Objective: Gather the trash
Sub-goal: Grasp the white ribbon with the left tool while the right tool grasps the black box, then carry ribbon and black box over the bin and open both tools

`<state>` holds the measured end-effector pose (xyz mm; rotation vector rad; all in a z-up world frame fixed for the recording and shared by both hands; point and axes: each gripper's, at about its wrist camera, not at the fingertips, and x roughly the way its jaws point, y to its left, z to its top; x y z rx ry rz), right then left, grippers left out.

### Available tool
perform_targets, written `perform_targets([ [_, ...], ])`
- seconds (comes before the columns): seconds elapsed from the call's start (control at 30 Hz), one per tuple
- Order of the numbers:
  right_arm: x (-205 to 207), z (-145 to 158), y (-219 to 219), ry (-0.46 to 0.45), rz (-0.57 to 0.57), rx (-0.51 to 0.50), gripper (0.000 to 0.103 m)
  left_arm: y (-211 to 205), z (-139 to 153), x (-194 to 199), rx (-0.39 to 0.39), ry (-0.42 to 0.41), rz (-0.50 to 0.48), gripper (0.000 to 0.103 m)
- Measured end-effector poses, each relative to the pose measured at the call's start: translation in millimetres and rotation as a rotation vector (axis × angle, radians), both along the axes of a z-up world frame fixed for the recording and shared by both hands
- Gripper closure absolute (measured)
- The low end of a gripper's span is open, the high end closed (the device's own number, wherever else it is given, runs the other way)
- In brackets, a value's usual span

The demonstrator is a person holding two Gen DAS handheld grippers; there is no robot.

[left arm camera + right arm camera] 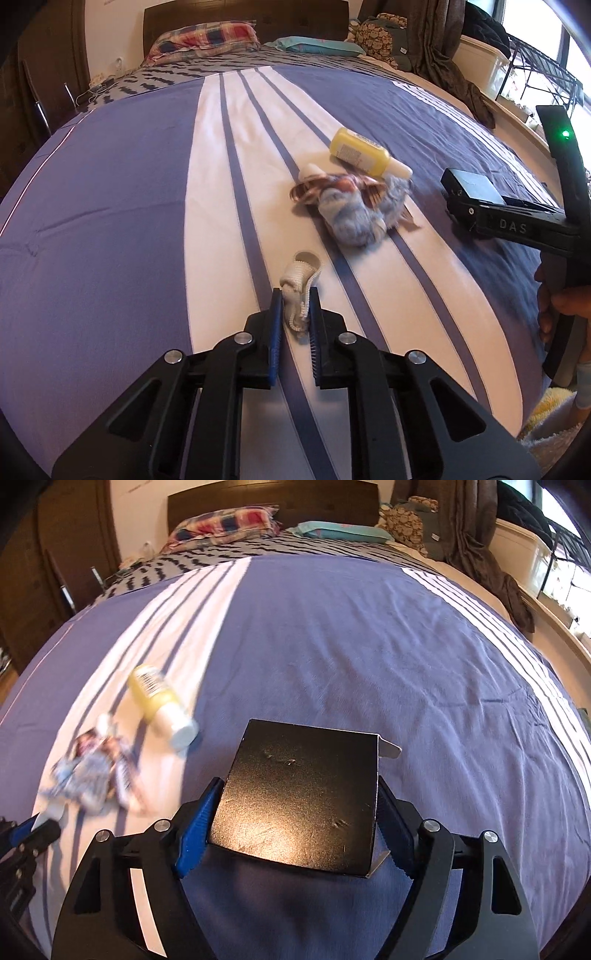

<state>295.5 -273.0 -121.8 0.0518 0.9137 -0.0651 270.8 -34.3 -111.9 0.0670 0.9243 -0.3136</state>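
The left hand-held gripper (pixel 295 306) is clenched on a crumpled white piece of webbing or foam netting (pixel 301 284), its blue pads (pixel 275 325) pressing on either side of the lower part while the looped upper end sticks out past the fingertips. It sits low over the bed (pixel 129 192), above a white stripe of the purple-and-white striped cover.

The right hand-held gripper (pixel 301 794) is grasping a flat black cardboard box (pixel 303 801) by its two side edges; the box lies roughly level above the purple part of the cover, with a small pale flap showing at its far right corner. In the left wrist view this gripper and its box (pixel 472 190) appear to the right of the trash pile.

Taking the yellow bottle (pixel 365 153) as the landmark: it lies on its side on the bed, white cap pointing toward the right gripper. Just in front of it, touching or nearly touching its cap end, is a heap made of a crumpled blue cloth or tissue (pixel 351 218) and a shiny brownish wrapper (pixel 314 190). The white netting in the left gripper is nearer the camera than that heap and apart from it. The black box is to the right of the bottle, held clear of it. Far behind the bottle, at the head of the bed, lie a plaid pillow (pixel 207 38) and a teal pillow (pixel 317 46).
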Motion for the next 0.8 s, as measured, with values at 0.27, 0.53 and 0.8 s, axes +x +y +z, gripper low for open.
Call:
perform_targets([
  [0.27, -63, 11, 22, -0.026, 0.088, 0.025, 0.024, -1, 5, -63, 0.0, -0.004, -0.009, 0.093],
  [0.53, -134, 23, 39, -0.063, 0.153, 0.053, 0.024, 0, 19, -134, -0.032, -0.046, -0.019, 0.093],
  [0.8, -190, 33, 52, -0.1, 0.195, 0.071, 0.024, 3, 32, -186, -0.055, -0.088, -0.027, 0.093],
])
